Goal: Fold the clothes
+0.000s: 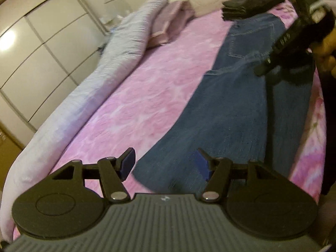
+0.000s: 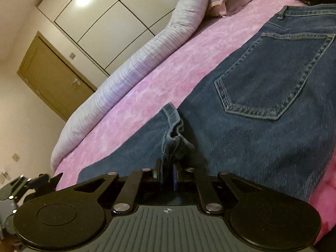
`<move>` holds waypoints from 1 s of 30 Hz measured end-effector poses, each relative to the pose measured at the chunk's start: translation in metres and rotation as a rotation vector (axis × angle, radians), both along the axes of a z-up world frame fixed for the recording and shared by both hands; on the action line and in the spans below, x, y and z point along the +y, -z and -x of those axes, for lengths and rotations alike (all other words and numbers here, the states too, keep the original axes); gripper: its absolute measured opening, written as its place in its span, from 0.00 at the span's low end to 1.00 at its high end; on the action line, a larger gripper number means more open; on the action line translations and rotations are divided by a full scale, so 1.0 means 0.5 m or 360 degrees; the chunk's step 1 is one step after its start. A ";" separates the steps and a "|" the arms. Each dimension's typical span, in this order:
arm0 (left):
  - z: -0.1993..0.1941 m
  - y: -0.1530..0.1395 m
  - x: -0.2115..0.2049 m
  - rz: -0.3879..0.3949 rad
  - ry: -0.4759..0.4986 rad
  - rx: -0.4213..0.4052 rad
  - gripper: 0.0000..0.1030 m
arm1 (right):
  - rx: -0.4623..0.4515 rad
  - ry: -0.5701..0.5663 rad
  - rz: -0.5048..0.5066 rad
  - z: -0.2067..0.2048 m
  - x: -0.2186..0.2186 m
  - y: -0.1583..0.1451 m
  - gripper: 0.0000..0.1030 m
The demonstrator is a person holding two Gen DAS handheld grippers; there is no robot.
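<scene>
Blue jeans (image 1: 231,105) lie stretched out on the pink bedspread (image 1: 147,88), waist at the far end. In the left wrist view my left gripper (image 1: 166,164) stands open just above the near leg end, its blue pads (image 1: 128,163) touching nothing. A hand holds my right gripper (image 1: 264,67) over the jeans at the upper right. In the right wrist view my right gripper (image 2: 168,173) is shut on a bunched edge of the jeans (image 2: 241,136). A hemmed leg end (image 2: 170,113) lies just ahead of it and the back pocket (image 2: 273,79) beyond. The left gripper (image 2: 31,183) shows at the lower left.
A stack of folded black clothes (image 1: 252,2) sits at the head of the bed beyond the jeans. A rolled lilac duvet (image 1: 88,84) runs along the bed's left side, with a pink pillow (image 1: 174,21) at its far end. White wardrobe doors (image 2: 100,14) and a brown door (image 2: 54,79) stand beyond.
</scene>
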State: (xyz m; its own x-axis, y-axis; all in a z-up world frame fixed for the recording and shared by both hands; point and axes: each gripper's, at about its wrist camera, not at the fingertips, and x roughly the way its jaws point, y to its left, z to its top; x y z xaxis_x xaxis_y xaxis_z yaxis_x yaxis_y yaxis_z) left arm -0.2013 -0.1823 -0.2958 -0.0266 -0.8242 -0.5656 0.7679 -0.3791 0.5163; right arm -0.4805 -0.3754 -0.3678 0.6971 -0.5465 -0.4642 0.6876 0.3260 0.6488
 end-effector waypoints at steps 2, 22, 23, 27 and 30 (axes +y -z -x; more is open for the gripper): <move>0.009 0.018 -0.026 -0.0078 0.0010 0.0015 0.57 | 0.0031 -0.0015 0.0005 0.011 -0.009 -0.007 0.07; -0.121 0.016 -0.083 -0.0356 -0.0217 0.0741 0.58 | 0.0696 -0.0447 0.0393 -0.131 0.055 -0.053 0.34; -0.131 0.018 -0.093 -0.0359 -0.0247 0.0770 0.57 | 0.0699 -0.0448 0.0363 -0.129 0.053 -0.038 0.34; -0.175 0.068 -0.154 -0.0490 -0.0343 0.0943 0.55 | 0.0736 -0.0460 0.0399 -0.126 0.064 -0.023 0.35; -0.172 0.084 -0.175 -0.0484 -0.0298 0.0921 0.55 | 0.0725 -0.0466 0.0391 -0.119 0.062 -0.019 0.35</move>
